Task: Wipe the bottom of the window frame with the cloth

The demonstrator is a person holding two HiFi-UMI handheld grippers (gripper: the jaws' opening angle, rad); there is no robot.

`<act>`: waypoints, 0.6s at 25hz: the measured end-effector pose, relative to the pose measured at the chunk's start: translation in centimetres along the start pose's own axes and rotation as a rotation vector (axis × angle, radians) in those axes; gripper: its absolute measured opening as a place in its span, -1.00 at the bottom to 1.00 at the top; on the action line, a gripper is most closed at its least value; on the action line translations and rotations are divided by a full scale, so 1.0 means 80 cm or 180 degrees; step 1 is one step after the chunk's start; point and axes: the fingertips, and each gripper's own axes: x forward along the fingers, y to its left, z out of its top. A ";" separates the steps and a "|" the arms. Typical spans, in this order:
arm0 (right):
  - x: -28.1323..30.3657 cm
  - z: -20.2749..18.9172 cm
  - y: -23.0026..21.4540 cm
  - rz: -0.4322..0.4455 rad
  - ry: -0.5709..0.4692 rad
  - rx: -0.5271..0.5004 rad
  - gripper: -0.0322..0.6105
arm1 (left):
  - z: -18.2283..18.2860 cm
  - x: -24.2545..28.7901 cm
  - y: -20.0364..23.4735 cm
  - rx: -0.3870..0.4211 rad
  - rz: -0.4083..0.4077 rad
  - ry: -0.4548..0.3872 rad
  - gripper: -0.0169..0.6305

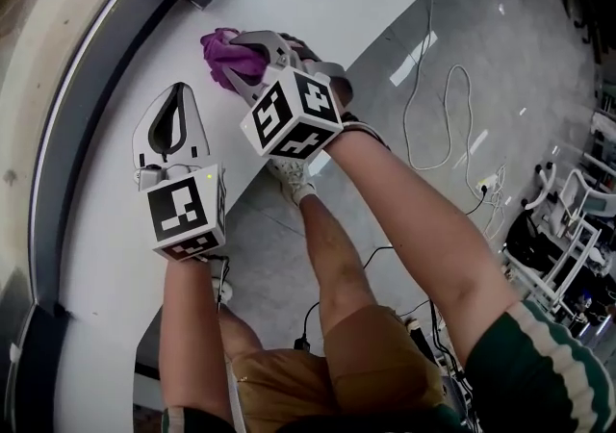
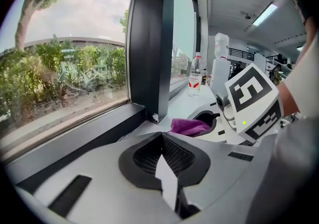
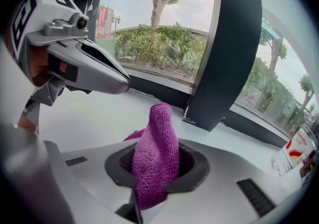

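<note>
Cloth (image 1: 223,44), purple and nubby, is clamped in the right tool (image 1: 245,61) over the white counter (image 1: 106,229), near the window edge by the dark window frame's (image 2: 152,44) post; its lower end is hidden inside the jaws. Beside it, the left tool (image 1: 179,92) is clenched on nothing. Print on a clear bottle's (image 2: 195,74) red label is too small to read.

Counted two grippers: left gripper (image 1: 179,92) and right gripper (image 1: 248,44). Marker cubes (image 1: 186,215) were two, one per gripper. Purple cloth (image 1: 229,54): one. Plastic bottle (image 2: 195,74): one, seen in the left gripper view. Dark window post (image 2: 152,44): one, with two glass panes (image 2: 75,44), one on each side. Floor held one white cable (image 1: 452,109) plus some dark ones; total was unclear.
</note>
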 end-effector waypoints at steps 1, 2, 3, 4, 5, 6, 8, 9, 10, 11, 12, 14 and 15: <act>-0.004 -0.003 0.002 -0.0007 -0.0003 0.0003 -0.60 | -0.001 -0.001 -0.005 0.0015 -0.0012 0.0004 -0.92; -0.008 -0.006 0.004 -0.0014 -0.0009 0.0011 -0.60 | -0.002 -0.002 -0.010 0.0029 -0.0025 0.0008 -0.92; -0.012 -0.010 0.005 -0.0019 -0.0018 0.0030 -0.60 | -0.003 -0.004 -0.015 0.0042 -0.0040 0.0014 -0.92; -0.015 -0.014 0.006 -0.0024 -0.0025 0.0060 -0.60 | -0.005 -0.004 -0.021 0.0059 -0.0061 0.0025 -0.92; -0.019 -0.019 0.008 -0.0029 -0.0029 0.0091 -0.60 | -0.008 -0.005 -0.027 0.0078 -0.0088 0.0043 -0.92; -0.023 -0.024 0.010 -0.0032 -0.0029 0.0115 -0.60 | -0.011 -0.006 -0.034 0.0094 -0.0117 0.0064 -0.92; -0.031 -0.033 0.014 -0.0029 -0.0028 0.0133 -0.60 | -0.015 -0.008 -0.045 0.0111 -0.0161 0.0098 -0.92; -0.034 -0.036 0.015 -0.0022 -0.0031 0.0140 -0.60 | -0.016 -0.008 -0.050 0.0121 -0.0174 0.0105 -0.92; -0.037 -0.039 0.016 -0.0013 -0.0037 0.0150 -0.60 | -0.016 -0.007 -0.054 0.0133 -0.0186 0.0112 -0.92; -0.039 -0.041 0.017 -0.0003 -0.0043 0.0164 -0.60 | -0.017 -0.008 -0.058 0.0141 -0.0200 0.0119 -0.92; -0.041 -0.042 0.018 0.0002 -0.0048 0.0177 -0.60 | -0.018 -0.008 -0.062 0.0143 -0.0216 0.0126 -0.92; -0.046 -0.046 0.020 -0.0001 -0.0052 0.0198 -0.60 | -0.020 -0.008 -0.069 0.0146 -0.0245 0.0136 -0.92; -0.049 -0.048 0.021 -0.0005 -0.0053 0.0210 -0.60 | -0.021 -0.008 -0.073 0.0146 -0.0257 0.0139 -0.92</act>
